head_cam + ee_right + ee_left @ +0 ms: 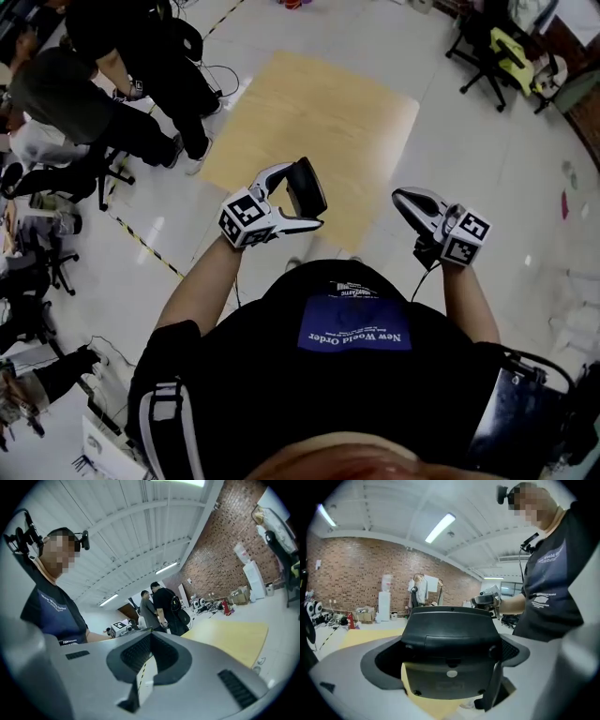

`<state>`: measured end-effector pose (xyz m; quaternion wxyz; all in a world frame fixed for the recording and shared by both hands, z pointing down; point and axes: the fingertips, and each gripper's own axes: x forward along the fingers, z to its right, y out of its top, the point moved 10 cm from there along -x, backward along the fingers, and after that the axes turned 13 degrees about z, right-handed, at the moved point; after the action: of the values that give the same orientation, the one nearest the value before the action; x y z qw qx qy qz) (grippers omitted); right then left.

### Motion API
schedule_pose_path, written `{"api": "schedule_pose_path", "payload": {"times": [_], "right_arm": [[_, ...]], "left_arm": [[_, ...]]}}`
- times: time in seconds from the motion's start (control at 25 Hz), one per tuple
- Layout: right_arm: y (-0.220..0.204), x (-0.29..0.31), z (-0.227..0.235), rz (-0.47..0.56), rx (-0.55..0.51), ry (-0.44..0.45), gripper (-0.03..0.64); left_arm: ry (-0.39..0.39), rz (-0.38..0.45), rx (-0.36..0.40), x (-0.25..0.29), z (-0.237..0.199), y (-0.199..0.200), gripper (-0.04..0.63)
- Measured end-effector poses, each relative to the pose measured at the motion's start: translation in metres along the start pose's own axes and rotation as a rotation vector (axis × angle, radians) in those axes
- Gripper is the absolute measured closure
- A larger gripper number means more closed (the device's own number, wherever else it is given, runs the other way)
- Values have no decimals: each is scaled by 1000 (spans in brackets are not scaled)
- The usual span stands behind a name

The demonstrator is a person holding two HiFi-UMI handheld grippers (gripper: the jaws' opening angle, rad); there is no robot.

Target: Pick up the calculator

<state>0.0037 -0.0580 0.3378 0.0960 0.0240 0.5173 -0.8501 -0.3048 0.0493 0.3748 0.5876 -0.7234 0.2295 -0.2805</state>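
A black calculator (307, 186) is held up in the air in front of the person's chest, upright, with my left gripper (298, 199) shut on it. In the left gripper view its dark back side (450, 653) with screws fills the space between the jaws. My right gripper (415, 201) hovers to the right at about the same height, apart from the calculator. Its jaws stand together with nothing between them (140, 677). The right gripper (487, 599) also shows beyond the calculator in the left gripper view.
A pale wooden board (309, 122) lies on the floor below the grippers. Two people (122, 84) stand at the upper left beside an office chair (56, 169). More chairs (497, 56) are at the upper right. Yellow-black tape (141, 239) runs across the floor.
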Motion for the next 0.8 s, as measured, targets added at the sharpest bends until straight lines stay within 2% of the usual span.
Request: {"api": "schedule_pose_path", "payload": {"times": [0.24, 0.44, 0.6, 0.8], "right_arm": [[19, 26, -29, 16, -101, 24, 632], [32, 47, -43, 32, -171, 63, 632], [28, 55, -54, 36, -175, 36, 632], [22, 52, -61, 22, -176, 28, 634]], "left_arm": [[128, 161, -78, -60, 20, 19, 6], [205, 336, -142, -92, 30, 40, 6], [231, 438, -209, -113, 45, 46, 6], [226, 487, -232, -117, 65, 44, 6]]}}
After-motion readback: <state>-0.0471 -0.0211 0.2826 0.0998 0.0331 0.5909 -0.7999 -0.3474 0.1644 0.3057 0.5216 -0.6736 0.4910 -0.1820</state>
